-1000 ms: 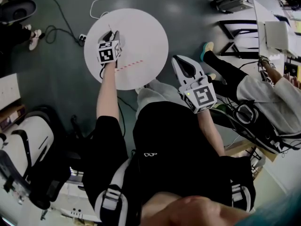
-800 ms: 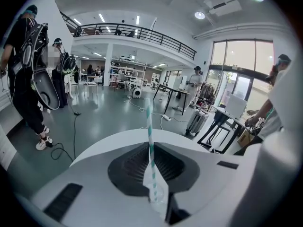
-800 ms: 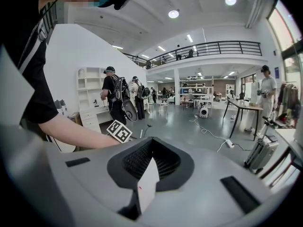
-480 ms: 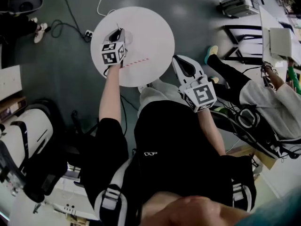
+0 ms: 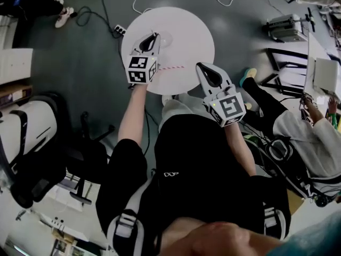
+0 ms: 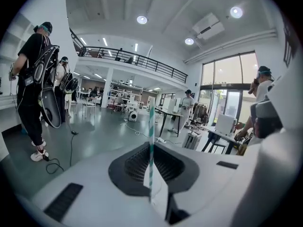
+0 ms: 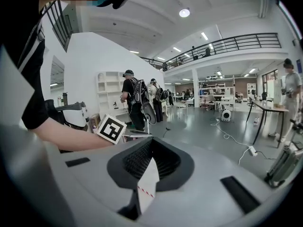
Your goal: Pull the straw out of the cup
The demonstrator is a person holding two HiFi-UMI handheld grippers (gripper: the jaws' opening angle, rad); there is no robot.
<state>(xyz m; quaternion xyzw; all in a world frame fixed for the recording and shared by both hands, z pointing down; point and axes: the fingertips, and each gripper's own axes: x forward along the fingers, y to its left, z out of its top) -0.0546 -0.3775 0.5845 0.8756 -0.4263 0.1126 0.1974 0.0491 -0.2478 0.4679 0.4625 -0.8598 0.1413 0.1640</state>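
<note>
Left tongs snap shut on the green-striped straw and lift: pull looks underway. Right tongs pressed together, empty.

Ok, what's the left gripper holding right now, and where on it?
A green-striped straw, pinched between the left gripper's jaw tips partway along, its upper length standing free.

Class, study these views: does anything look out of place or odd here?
One red-striped straw lies flat on the round white table, loose beside the left gripper, whose jaws grip a green-striped straw upright. Nothing looks spilled or damaged.
</note>
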